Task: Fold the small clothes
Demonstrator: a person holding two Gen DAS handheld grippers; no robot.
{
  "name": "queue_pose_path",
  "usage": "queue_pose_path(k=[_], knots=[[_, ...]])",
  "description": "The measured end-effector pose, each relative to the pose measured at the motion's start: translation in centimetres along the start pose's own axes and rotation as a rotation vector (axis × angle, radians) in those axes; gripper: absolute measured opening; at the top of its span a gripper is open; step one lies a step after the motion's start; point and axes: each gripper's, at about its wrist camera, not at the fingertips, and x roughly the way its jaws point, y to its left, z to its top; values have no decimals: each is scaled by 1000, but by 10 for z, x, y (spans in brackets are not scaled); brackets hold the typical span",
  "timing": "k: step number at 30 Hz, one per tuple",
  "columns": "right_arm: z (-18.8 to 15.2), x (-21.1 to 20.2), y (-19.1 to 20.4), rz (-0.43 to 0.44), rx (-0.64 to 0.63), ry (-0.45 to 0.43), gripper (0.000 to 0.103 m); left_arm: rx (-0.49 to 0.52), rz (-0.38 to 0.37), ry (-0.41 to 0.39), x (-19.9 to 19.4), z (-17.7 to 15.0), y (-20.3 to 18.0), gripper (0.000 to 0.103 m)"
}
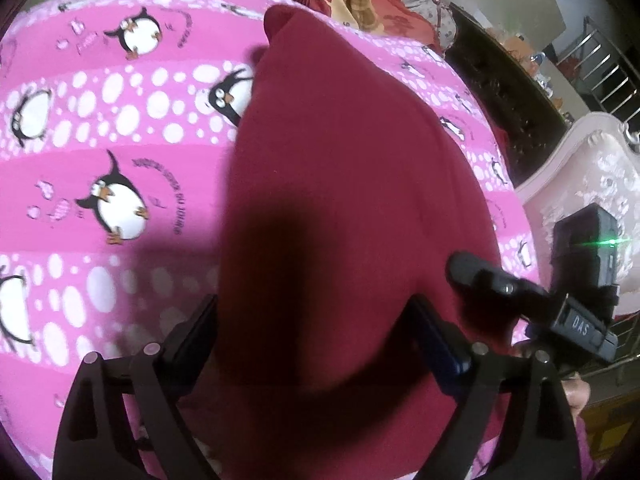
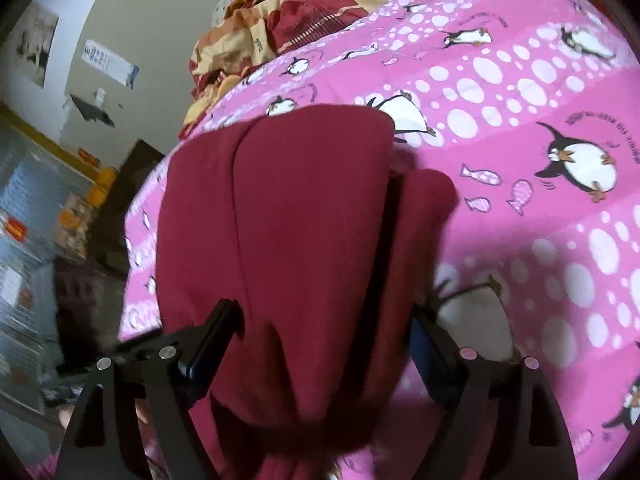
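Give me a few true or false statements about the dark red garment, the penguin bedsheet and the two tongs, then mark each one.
1. The dark red garment lies on a pink penguin bedsheet. True.
2. The garment is light blue. False: it is dark red.
3. The left tongs stand open, with garment fabric between the fingers. True.
4. The right tongs are clamped shut on bare sheet. False: they stand open with bunched red fabric between the fingers.
5. The sheet is printed with giraffes. False: it shows penguins, white spots and small fish.
6. Red and yellow patterned bedding is bunched beyond the sheet's far edge. True.
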Motion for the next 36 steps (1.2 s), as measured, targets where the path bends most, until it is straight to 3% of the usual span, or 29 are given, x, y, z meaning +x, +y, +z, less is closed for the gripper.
queue_pose_path(k=[1,2,5,7,8,10,16,20,22,23,29,31,34,36], knots=[[2,2,0,14,7,3,83,3,-3,4,1,1,-2,91],[4,3,2,15,6,9,68,9,-2,2,2,1,-3,89],[5,1,17,11,-34,15,51,23,-1,-9,-7,-1,-5,76],[3,-6,34,13,-83,17,48,22,-11,-15,-18,-2,-4,61],[3,-9,41,23,-98,18,47,19,-24,-18,-27,-4,-3,58],[2,-12,59,46,-123,29,47,6,-30,-22,-43,-9,1,57],[-23,15,117,112,-222,123,47,-21,88,-55,-97,-39,24,57],[-42,52,130,55,-242,183,53,-74,150,-38,-104,-64,55,57],[-49,59,136,-92,-315,161,63,-123,144,-21,-96,-73,72,61],[-51,57,137,-122,-336,157,68,-134,144,-23,-95,-76,75,63],[-51,12,151,-227,-419,95,68,-61,245,-113,-113,-81,62,70],[-55,-5,163,-227,-454,63,68,-59,283,-152,-121,-79,60,72],[-67,-19,178,-150,-489,50,68,-69,328,-186,-127,-83,57,73],[-79,-18,187,-142,-531,38,61,-50,372,-195,-129,-86,54,74]])
